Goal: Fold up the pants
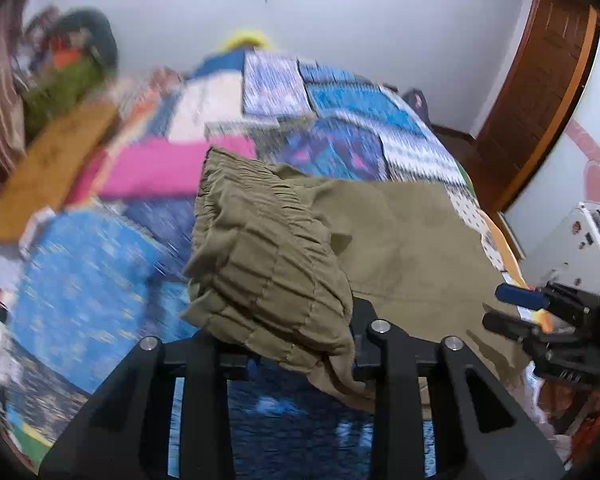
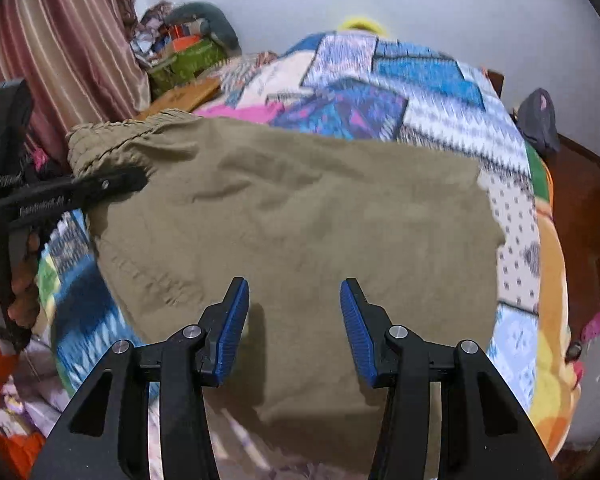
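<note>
Olive-khaki pants [image 2: 300,220] lie spread on a patchwork bedspread [image 2: 420,92]. My left gripper [image 1: 296,344] is shut on the gathered elastic waistband [image 1: 260,248] and lifts it off the bed; the cloth hides the fingertips. It also shows in the right wrist view [image 2: 112,184] at the left, clamped on the waistband corner [image 2: 112,136]. My right gripper [image 2: 294,320] is open with blue pads [image 2: 232,332], hovering just above the pants' near part, holding nothing. It shows in the left wrist view [image 1: 516,308] at the right.
The bedspread [image 1: 92,280] covers the bed. A pink pillow [image 1: 172,168] and an orange board [image 1: 56,160] lie at the left. A striped curtain [image 2: 60,52] hangs left. A wooden door [image 1: 540,80] stands right. Clutter [image 2: 184,48] sits at the bed's head.
</note>
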`<state>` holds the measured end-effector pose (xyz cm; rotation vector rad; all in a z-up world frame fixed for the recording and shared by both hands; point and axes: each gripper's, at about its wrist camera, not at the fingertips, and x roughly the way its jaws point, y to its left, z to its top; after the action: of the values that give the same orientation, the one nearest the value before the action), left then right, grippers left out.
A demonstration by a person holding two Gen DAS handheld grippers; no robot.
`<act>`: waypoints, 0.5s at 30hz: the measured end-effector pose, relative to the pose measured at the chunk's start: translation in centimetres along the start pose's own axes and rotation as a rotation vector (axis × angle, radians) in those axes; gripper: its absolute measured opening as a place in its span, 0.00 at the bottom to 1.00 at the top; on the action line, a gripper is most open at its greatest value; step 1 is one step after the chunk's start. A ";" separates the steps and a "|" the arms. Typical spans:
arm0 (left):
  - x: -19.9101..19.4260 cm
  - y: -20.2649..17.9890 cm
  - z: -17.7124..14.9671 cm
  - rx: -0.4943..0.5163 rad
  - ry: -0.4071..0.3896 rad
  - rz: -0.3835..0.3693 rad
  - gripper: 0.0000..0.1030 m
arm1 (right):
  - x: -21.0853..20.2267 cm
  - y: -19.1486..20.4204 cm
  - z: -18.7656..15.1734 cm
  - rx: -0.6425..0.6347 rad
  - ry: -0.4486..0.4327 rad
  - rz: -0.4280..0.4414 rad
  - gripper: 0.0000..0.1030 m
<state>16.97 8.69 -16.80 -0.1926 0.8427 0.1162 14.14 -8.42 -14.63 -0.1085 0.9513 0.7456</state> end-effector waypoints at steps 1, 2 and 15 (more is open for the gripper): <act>-1.1 0.2 0.3 0.019 -0.034 0.030 0.29 | 0.1 0.3 0.6 0.005 -0.012 0.010 0.43; -1.8 0.3 0.5 0.033 -0.055 0.050 0.28 | 0.4 0.8 1.1 0.000 -0.020 0.012 0.43; -6.8 -1.5 0.4 0.203 -0.195 0.185 0.27 | 6.8 8.3 1.0 -0.179 0.116 0.095 0.46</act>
<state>13.04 7.17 -11.22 0.0871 0.6717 0.2185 12.13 1.82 -17.34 -0.2662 1.0036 0.9199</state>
